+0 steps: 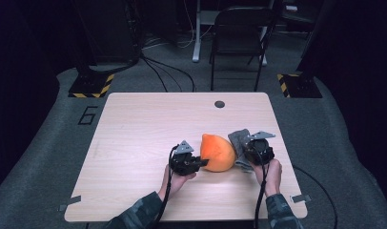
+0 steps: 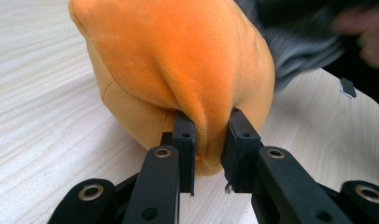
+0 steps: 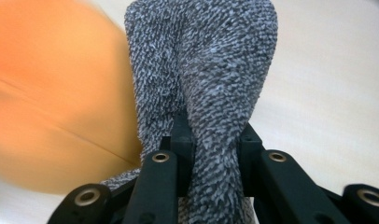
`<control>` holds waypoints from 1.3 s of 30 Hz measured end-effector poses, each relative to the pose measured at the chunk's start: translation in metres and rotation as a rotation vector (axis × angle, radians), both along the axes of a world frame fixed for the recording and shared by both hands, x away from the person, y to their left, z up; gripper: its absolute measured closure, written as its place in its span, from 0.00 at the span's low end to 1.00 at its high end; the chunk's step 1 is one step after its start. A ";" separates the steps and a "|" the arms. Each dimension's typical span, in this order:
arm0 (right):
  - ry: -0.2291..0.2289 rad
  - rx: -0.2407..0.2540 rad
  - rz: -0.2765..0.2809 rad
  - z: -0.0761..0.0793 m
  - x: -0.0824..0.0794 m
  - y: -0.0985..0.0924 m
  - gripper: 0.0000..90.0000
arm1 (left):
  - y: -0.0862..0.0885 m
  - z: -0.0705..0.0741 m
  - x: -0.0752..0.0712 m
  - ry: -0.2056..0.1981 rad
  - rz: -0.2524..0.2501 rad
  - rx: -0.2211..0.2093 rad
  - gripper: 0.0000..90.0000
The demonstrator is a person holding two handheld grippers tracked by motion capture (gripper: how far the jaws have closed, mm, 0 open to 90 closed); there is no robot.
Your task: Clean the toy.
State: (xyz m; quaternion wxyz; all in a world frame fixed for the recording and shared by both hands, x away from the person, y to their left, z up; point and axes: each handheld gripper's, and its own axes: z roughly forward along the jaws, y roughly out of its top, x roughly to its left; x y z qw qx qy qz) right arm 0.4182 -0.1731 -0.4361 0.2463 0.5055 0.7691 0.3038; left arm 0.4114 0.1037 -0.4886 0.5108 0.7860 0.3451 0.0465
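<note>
An orange plush cushion (image 1: 216, 152) rests near the front middle of the wooden table (image 1: 148, 124). My left gripper (image 1: 201, 163) is at its left side, shut on a fold of the orange plush (image 2: 178, 74), which bulges between the jaws. A grey speckled cloth (image 1: 239, 139) lies against the cushion's right side. My right gripper (image 1: 246, 151) is shut on that grey cloth (image 3: 215, 84), a thick fold of it rising between the jaws. The orange plush (image 3: 52, 102) sits blurred to the left in the right gripper view.
A dark cable hole (image 1: 219, 104) is near the table's far edge. Beyond the table stand a black folding chair (image 1: 239, 38) and yellow-black striped bases (image 1: 89, 86). Bits of tape (image 1: 301, 198) mark the front corners. A hand (image 2: 365, 37) appears behind the cushion.
</note>
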 end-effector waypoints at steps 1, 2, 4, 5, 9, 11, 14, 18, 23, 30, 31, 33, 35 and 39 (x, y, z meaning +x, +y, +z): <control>-0.041 0.015 0.027 0.010 -0.004 0.004 0.84 | 0.000 0.000 0.000 0.000 0.000 0.000 0.85; -0.073 0.030 0.051 0.020 -0.010 0.010 0.84 | 0.000 0.000 0.000 -0.002 0.002 0.000 0.85; -0.102 0.043 0.083 0.028 -0.015 0.017 0.84 | 0.000 0.000 0.000 -0.005 0.001 0.003 0.85; -0.125 0.049 0.127 0.034 -0.021 0.028 0.84 | 0.000 0.000 0.000 -0.007 -0.001 0.004 0.85; -0.141 0.004 0.213 0.033 -0.029 0.059 0.84 | 0.000 0.000 0.000 -0.009 -0.002 0.006 0.85; -0.127 -0.070 0.186 0.018 -0.024 0.062 0.84 | 0.001 -0.001 0.000 -0.011 -0.004 0.014 0.85; -0.109 -0.072 0.152 0.011 -0.017 0.051 0.84 | 0.000 -0.001 -0.001 -0.007 -0.003 0.012 0.85; -0.029 -0.053 0.069 -0.006 -0.005 0.025 0.84 | 0.000 0.000 0.000 -0.022 -0.010 0.022 0.85; 0.093 -0.075 0.003 -0.038 0.011 0.003 0.83 | 0.000 -0.001 0.000 -0.024 -0.012 0.018 0.85; 0.019 -0.022 -0.002 -0.013 0.008 -0.004 0.83 | 0.000 -0.001 0.000 -0.018 -0.009 0.012 0.84; -0.010 0.000 0.012 -0.001 0.003 0.000 0.83 | -0.001 -0.001 0.001 -0.020 -0.007 0.012 0.84; -0.063 0.043 0.066 0.014 -0.005 0.008 0.83 | 0.000 -0.002 0.001 -0.024 -0.011 0.016 0.84; -0.109 0.070 0.124 0.026 -0.015 0.023 0.83 | -0.001 -0.001 0.001 -0.021 -0.007 0.018 0.84; -0.148 0.040 0.218 0.028 -0.027 0.056 0.82 | -0.001 -0.002 -0.001 -0.024 -0.006 0.027 0.84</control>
